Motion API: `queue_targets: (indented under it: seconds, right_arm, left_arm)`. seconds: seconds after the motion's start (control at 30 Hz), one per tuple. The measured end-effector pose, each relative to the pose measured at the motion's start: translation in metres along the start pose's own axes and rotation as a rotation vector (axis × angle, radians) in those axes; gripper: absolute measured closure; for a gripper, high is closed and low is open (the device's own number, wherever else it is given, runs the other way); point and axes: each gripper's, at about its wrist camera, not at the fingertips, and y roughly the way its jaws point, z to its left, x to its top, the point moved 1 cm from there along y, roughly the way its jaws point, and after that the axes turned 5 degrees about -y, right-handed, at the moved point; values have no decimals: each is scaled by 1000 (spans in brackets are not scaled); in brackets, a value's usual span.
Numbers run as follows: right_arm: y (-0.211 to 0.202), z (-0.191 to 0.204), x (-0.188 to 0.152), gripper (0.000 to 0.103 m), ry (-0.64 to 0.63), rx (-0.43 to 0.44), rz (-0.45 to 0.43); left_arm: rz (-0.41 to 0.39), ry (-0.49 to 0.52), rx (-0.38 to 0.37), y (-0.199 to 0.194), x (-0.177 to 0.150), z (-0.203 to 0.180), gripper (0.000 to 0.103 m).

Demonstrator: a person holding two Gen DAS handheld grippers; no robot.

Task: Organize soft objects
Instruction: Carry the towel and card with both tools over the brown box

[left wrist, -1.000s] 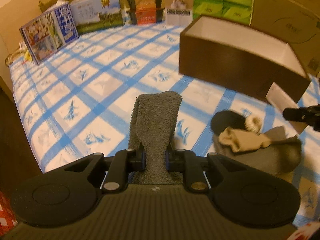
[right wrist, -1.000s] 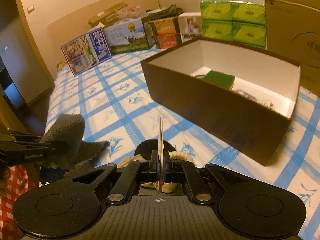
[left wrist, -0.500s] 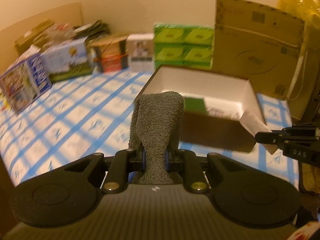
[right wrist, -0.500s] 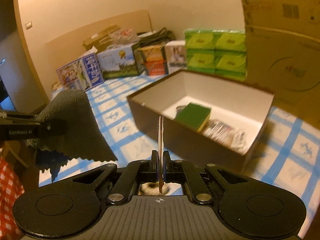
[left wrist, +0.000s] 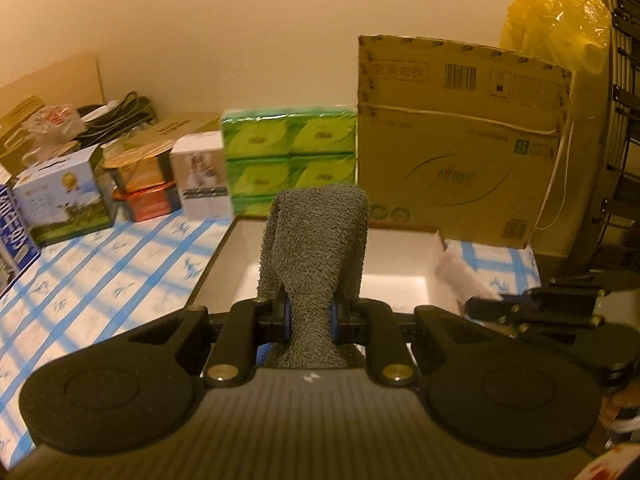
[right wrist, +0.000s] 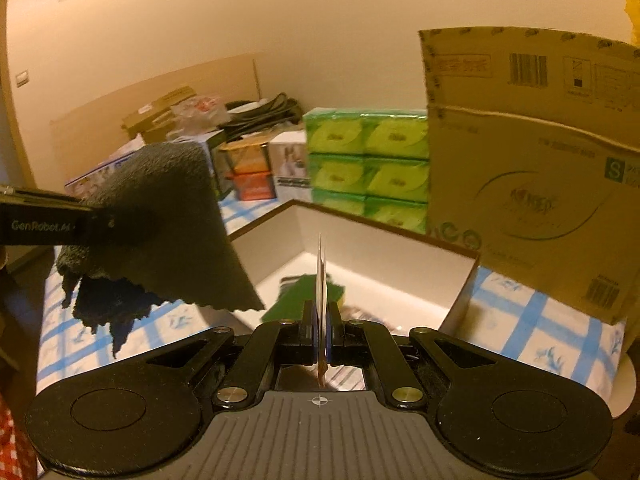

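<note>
My left gripper (left wrist: pixel 309 316) is shut on a grey terry cloth (left wrist: pixel 316 240) and holds it up over the near wall of the open brown box (left wrist: pixel 212 276). In the right wrist view the cloth (right wrist: pixel 160 224) hangs from the left gripper at the left, above the bed. My right gripper (right wrist: pixel 320 332) is shut on a thin flat white card (right wrist: pixel 321 272), seen edge-on, above the box's near side. The box (right wrist: pixel 460 284) has a white inside and holds a green sponge (right wrist: pixel 296 300) and a small packet. The right gripper also shows in the left wrist view (left wrist: pixel 476 304).
The box stands on a bed with a blue-checked cover (left wrist: pixel 104 280). Green tissue packs (left wrist: pixel 288 160), a large cardboard carton (left wrist: pixel 460 140) and several small boxes (left wrist: pixel 60 196) line the far side. A yellow plastic bag (left wrist: pixel 560 20) and a dark rack are at the right.
Both grippers have risen and moved forward over the box, the cloth and card still held. The sock pile on the bed has dropped out of view.
</note>
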Motion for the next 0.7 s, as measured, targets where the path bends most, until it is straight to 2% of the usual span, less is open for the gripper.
queue_targets:
  seconds: [0.23,0.33,0.7]
  right_arm:
    - [27,-21,15,99,12,-52,14]
    - [40,-31,18,99,27,-72,26]
    - [82,-61,13,99,116,-131,91]
  left_arm:
    - [9,-3,-41,41,33,-23,87]
    - [43,-18,-56,66,40,-30,87]
    - [171,-70,-92,142,38,-38,85]
